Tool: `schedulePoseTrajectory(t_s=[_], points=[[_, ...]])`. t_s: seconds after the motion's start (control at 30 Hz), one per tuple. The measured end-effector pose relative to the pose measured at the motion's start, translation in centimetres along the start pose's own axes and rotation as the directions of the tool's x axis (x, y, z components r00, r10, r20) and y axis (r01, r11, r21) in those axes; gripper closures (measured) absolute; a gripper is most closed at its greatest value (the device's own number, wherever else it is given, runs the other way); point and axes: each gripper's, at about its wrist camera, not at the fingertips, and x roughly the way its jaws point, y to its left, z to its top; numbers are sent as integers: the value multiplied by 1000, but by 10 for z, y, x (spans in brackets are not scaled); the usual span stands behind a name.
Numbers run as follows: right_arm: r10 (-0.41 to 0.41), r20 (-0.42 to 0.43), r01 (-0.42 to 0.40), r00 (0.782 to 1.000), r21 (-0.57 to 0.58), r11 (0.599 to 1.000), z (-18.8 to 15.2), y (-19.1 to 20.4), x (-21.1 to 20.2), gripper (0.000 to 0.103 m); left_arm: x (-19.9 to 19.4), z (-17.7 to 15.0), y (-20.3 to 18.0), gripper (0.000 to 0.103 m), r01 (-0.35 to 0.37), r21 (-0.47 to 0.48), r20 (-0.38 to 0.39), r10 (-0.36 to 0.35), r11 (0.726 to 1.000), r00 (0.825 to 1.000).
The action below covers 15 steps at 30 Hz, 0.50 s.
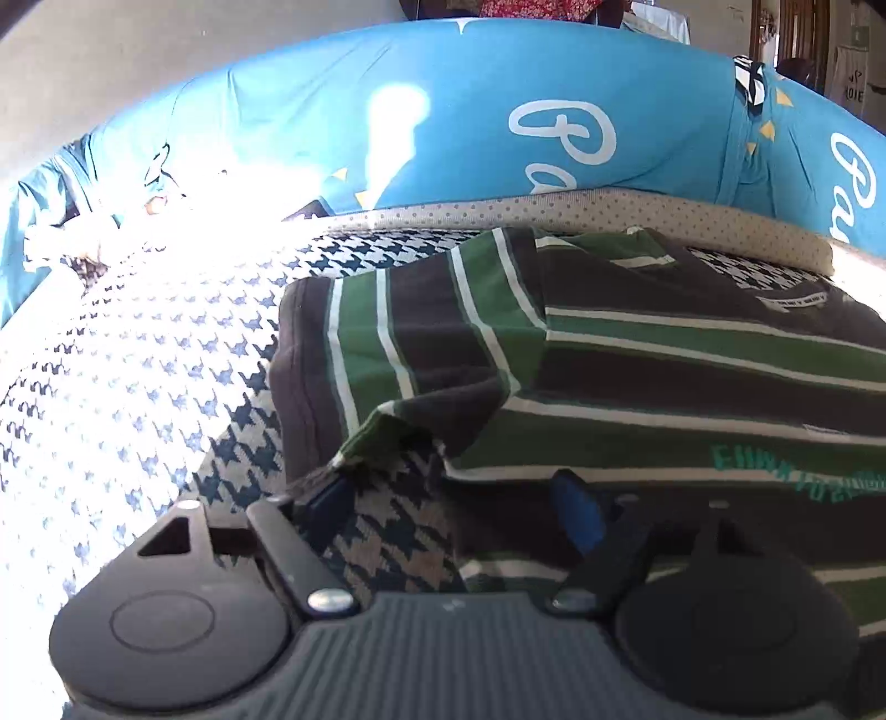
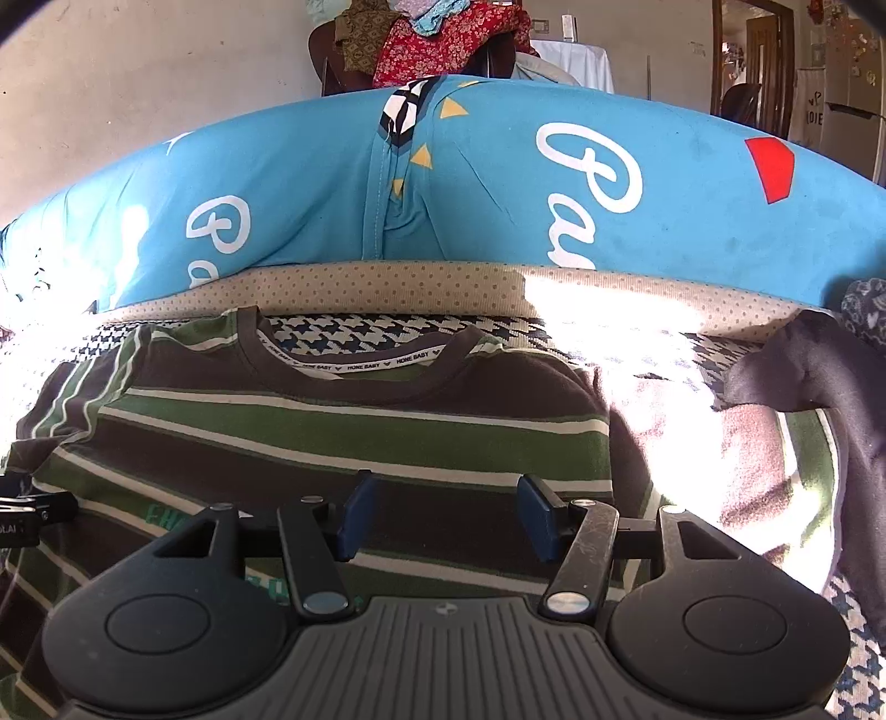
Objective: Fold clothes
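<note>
Blue-padded jaws first: we list our left gripper (image 1: 451,501) standing wide, its left pad just below the loose corner of a folded-over sleeve, its right pad over the shirt's lower body. We cannot tell whether either pad touches cloth; nothing is pinched between them.

Our right gripper (image 2: 448,515), likewise blue-padded, is parted to a middling gap above the shirt's chest, with only flat cloth showing between the pads and nothing clamped.

Item under both: one striped T-shirt (image 2: 354,432), dark brown with green bands edged in white, lying front up on a houndstooth blanket (image 1: 144,376). Its neckline (image 2: 360,354) points away from us, with lettered tape inside the collar. Teal printed lettering (image 1: 797,465) sits low on the front. In the left wrist view the sleeve (image 1: 398,343) is turned in over the body.

Beyond the shirt: a beige dotted edge (image 2: 387,288), then a bright blue cushion cover (image 2: 310,183) with white script lettering.

To the right of the shirt: a dark garment (image 2: 819,376), partly in hard sunlight.

Far background: a heap of red floral cloth (image 2: 443,44) against a pale wall.
</note>
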Motion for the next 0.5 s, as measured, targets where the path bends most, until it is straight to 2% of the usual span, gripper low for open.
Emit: schedulePoseTrajectory(t_s=[0.13,0.3,0.5], points=[[19,3,-19,1000,5,1000,-7,3,-20,47,-23,-18,-4,26,22,48,4,-22,999,1000],[-2,-18,2,1000,-8,1000,-23,11,-39,47,-45,-40,-10,24,43,88,-3,-42,995,999],[8,-49,-7,999,7,1000,-47,18,-62,44,-62,-59,-12,19,63,79,-8,-63,995,998]])
